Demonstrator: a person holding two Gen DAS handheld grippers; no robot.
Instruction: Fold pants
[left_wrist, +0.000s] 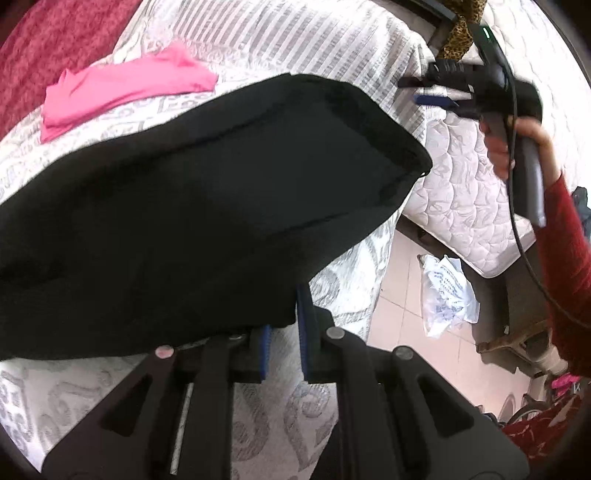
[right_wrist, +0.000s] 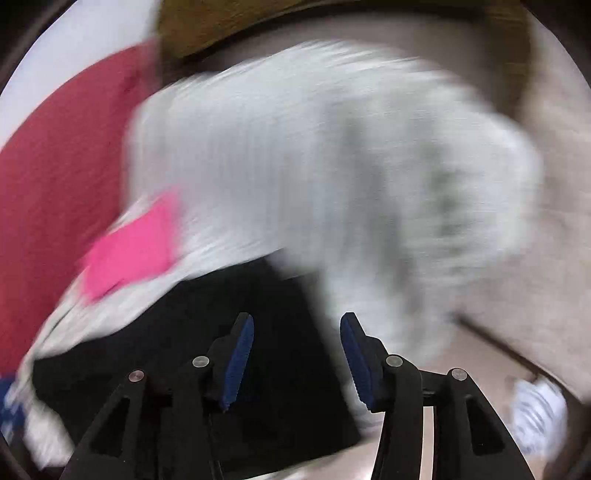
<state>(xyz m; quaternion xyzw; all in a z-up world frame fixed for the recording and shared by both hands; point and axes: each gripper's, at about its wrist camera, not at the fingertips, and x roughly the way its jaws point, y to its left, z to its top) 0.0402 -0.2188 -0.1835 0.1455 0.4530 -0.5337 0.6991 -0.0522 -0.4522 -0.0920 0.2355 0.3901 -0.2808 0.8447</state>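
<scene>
The black pants (left_wrist: 192, 206) cover the bed's (left_wrist: 295, 44) middle. A pink garment (left_wrist: 122, 92) lies at ten o'clock; bare bedspread is open at twelve.

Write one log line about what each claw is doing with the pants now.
left claw: shut on black fabric pants | right claw: open, empty, above pants | bed: white patterned quilt

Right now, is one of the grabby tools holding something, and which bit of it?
The left tool pinches the black pants by their near edge, at the fold's corner. The right tool is open, holding nothing.
</scene>
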